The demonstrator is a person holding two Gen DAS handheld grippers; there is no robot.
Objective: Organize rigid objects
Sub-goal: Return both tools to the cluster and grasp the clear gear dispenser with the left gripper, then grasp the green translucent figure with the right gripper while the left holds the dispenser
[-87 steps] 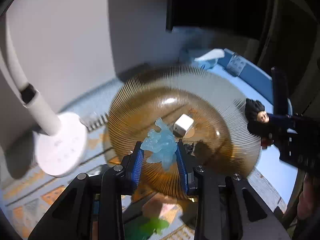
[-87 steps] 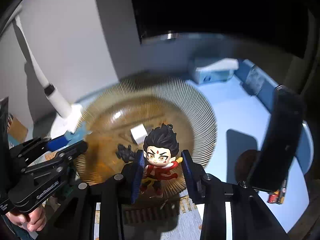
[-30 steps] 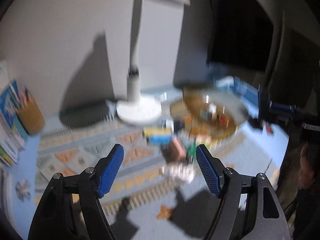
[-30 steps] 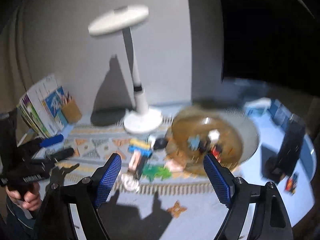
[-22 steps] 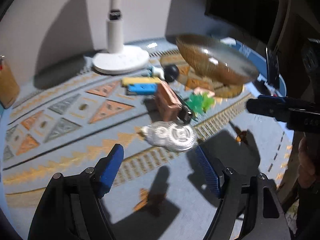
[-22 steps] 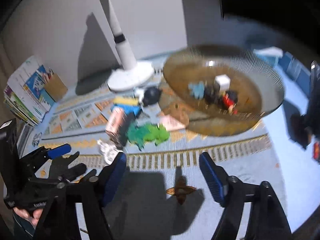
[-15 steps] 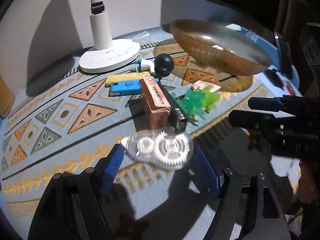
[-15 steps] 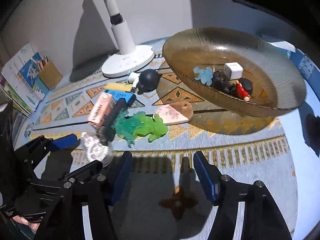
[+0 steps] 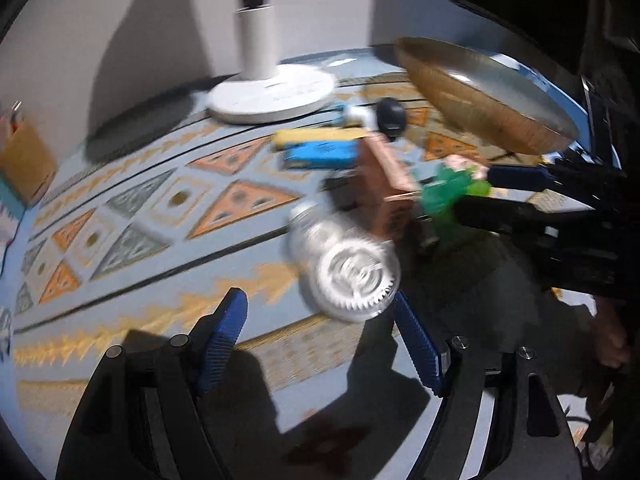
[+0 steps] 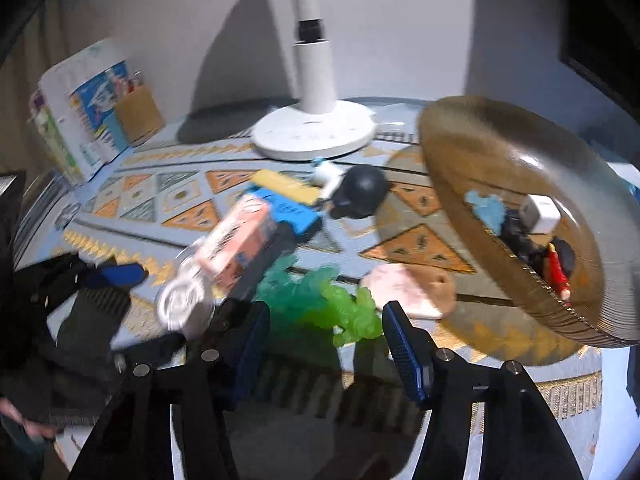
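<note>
My left gripper [image 9: 320,320] is open and empty, low over the patterned mat, with a clear correction-tape dispenser with white gears [image 9: 348,268] just beyond its fingertips. My right gripper [image 10: 324,324] is open and empty, its blue pads on either side of a green translucent figure [image 10: 320,300]. The amber ribbed glass bowl [image 10: 460,152] at the right holds a pale blue figure [image 10: 486,206], a white cube [image 10: 540,212] and a red and black figurine [image 10: 558,266]. The right gripper shows in the left wrist view [image 9: 512,188] by the green figure [image 9: 448,196].
A pink box [image 10: 236,244], a blue and yellow flat item [image 10: 288,200], a black ball-shaped object [image 10: 360,192] and a pink oval tag [image 10: 408,288] lie on the mat. A white lamp base [image 10: 316,132] stands behind. Books and a brown pencil cup [image 10: 136,116] are at the far left.
Both grippers let go of their figures in the bowl, pulled back open, then dropped toward the mat. The left closed in on the tape dispenser, the right on the green figure.
</note>
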